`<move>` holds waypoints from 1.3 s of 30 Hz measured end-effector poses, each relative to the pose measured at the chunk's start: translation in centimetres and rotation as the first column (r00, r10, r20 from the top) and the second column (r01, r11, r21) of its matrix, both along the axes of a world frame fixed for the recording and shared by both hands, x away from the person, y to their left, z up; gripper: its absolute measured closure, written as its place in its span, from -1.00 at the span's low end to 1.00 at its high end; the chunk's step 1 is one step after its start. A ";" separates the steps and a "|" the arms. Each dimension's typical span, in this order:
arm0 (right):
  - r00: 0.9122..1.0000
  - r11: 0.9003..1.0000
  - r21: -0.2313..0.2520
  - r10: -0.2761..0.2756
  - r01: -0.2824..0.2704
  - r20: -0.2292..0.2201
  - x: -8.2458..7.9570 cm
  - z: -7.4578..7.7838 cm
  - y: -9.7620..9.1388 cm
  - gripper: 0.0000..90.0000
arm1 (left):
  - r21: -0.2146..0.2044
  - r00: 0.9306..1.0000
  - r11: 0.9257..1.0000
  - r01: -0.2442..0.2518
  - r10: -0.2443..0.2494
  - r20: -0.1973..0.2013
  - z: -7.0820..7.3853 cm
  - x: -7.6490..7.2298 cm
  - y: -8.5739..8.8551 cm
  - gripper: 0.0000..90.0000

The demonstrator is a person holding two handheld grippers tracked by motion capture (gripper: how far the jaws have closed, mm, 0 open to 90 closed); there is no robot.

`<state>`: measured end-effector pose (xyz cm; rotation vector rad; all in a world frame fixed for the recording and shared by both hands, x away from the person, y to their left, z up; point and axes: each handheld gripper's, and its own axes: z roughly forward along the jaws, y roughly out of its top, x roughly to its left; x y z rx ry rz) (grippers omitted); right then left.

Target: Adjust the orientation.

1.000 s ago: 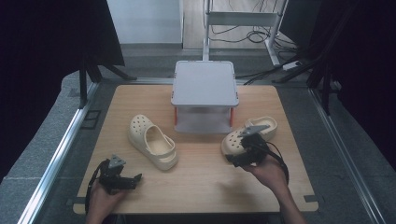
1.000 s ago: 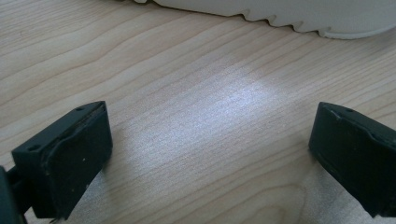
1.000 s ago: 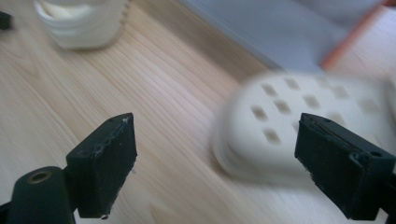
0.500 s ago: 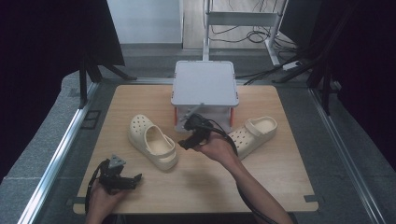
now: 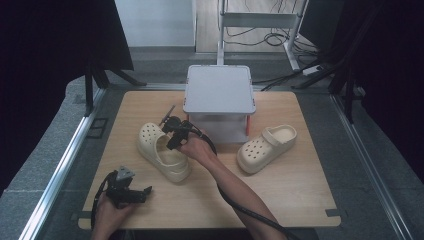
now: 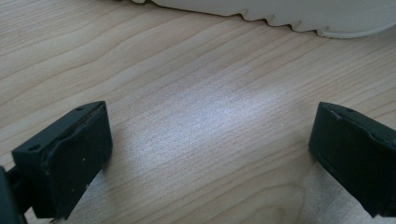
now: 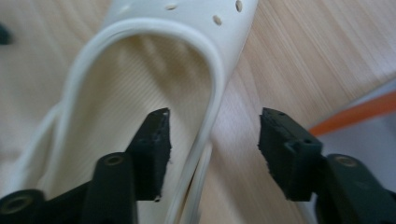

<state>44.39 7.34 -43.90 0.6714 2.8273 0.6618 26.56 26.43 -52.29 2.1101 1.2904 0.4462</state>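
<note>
Right gripper view shows the right gripper point(image 7: 212, 154) with its two black jaws straddling the side rim of the left clog point(image 7: 154, 70): one jaw sits inside the shoe opening, the other outside over the wooden table point(image 7: 299, 51), and the cream rim runs up between them with a gap on either side, so the pads do not yet press on it. The jaws have just been closing, with the clog's rim between them. An orange bar and a grey surface of the shelf show at that view's right edge. High view places this right gripper point(image 5: 172, 134) over the opening of the left clog point(image 5: 162, 152), which lies on the table point(image 5: 300, 190) just in front and to the left of the small grey shelf point(image 5: 218, 90) with orange legs. The right clog point(image 5: 265, 148) lies well apart on the other side, in front of the shelf's right corner. The left gripper point(image 5: 135, 192) rests near the table's front left edge in the person's hand; the left gripper view shows its jaws spread wide over bare wood, with the ridged sole edge of the left clog point(image 6: 280, 14) just ahead.
</note>
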 end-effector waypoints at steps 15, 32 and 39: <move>0.999 0.999 -0.025 -0.039 0.039 0.010 -0.1 0.7 1.0 0.89 | -0.001 1.000 1.000 0.004 -0.004 0.000 0.0 0.0 0.0 -1.00; 1.000 0.998 0.064 -0.010 0.012 -0.025 -5.4 6.4 -3.9 0.89 | -0.002 1.000 1.000 0.009 -0.009 0.000 0.0 0.0 0.0 -1.00; 0.998 0.995 0.097 0.007 -0.001 -0.060 -7.9 6.3 -6.8 0.89 | 0.000 1.000 1.000 0.028 -0.028 0.002 0.0 -0.2 0.2 -1.00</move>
